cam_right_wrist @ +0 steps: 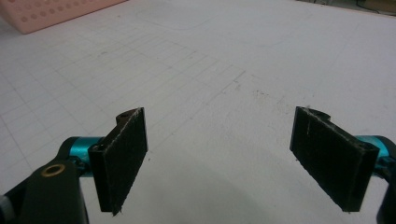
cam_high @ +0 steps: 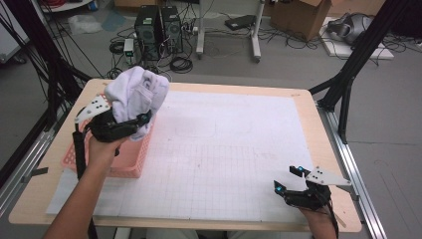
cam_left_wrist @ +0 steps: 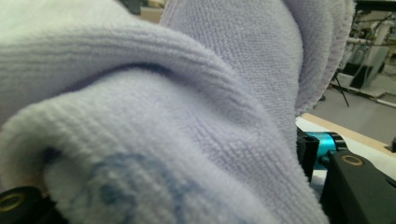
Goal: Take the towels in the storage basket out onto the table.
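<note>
A bunched pale lavender towel [cam_high: 137, 92] hangs lifted above the pink plastic basket [cam_high: 127, 167] at the table's left side. My left gripper [cam_high: 135, 120] is shut on the towel's lower part, and the cloth bulges up over its jaws. In the left gripper view the towel [cam_left_wrist: 187, 116] presses close between the two black jaws and hides most of the table. Over the white grid mat [cam_high: 224, 149] near the front right corner, my right gripper [cam_high: 288, 179] stands open. Nothing lies between its pads [cam_right_wrist: 123, 156] in the right gripper view.
The pink basket [cam_right_wrist: 56, 14] lies far off to the left in the right gripper view. Black frame posts [cam_high: 348, 64] flank the table. Beyond the far edge, computer towers [cam_high: 159, 30], cables and a cardboard box [cam_high: 298, 17] are on the floor.
</note>
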`<state>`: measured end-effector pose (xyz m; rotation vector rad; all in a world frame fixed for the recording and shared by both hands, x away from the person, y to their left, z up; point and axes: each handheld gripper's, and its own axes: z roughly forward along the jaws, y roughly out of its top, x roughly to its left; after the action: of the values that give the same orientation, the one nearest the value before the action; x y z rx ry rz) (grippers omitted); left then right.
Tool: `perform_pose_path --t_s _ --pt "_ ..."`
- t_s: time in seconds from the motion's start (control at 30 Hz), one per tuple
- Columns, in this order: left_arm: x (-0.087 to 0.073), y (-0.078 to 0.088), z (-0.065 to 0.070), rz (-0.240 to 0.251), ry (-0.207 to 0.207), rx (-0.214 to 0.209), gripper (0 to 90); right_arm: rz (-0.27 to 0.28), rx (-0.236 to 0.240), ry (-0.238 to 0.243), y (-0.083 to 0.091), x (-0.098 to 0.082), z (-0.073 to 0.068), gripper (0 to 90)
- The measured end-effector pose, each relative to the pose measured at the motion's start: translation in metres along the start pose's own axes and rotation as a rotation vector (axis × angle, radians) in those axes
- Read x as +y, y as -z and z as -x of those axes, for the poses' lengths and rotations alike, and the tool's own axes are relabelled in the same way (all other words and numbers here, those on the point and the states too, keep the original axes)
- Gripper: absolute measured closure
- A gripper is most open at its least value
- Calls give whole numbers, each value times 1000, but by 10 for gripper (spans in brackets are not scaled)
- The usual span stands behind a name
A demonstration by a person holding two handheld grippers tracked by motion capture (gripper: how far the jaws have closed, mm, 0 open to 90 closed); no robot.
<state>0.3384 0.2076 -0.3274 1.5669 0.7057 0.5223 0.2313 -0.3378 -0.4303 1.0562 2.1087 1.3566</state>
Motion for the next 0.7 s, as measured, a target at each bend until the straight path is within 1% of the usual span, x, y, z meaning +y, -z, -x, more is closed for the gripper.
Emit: perform_pose_path --t_s 0.03,0.17,0.2,0.23,0.27,0.3,0.33,0.43,0.47,0.5,0.57,0.7 --pt "0 0 0 0 0 0 454 0 0 0 0 0 0 176" --pt "1 -16 19 -20 -31 -48 453 1 1 -3 1 0 0 177" --pt "1 -26 28 -39 -51 -71 453 0 0 -3 2 0 0 176" --pt "1 -26 28 -39 -51 -71 453 1 -1 -1 2 0 0 177" --pt "1 -36 37 -67 -78 -90 452 3 -2 2 2 0 1 177" --pt "1 -41 42 -80 -90 -101 452 5 -1 2 2 0 1 176" --pt "1 -41 42 -80 -90 -101 451 5 -1 2 2 0 1 176" --pt "0 -55 56 -104 -119 -133 450 5 0 3 2 0 1 177" --pt "-3 -66 63 -111 -119 -155 450 5 0 2 2 0 1 177" --pt "-3 -66 63 -111 -119 -155 449 4 0 3 2 0 1 177" --pt "-6 -75 70 -120 -122 -171 449 3 1 3 2 0 0 176" --pt "-15 -94 81 -129 -109 -202 446 -1 3 0 3 0 0 177"
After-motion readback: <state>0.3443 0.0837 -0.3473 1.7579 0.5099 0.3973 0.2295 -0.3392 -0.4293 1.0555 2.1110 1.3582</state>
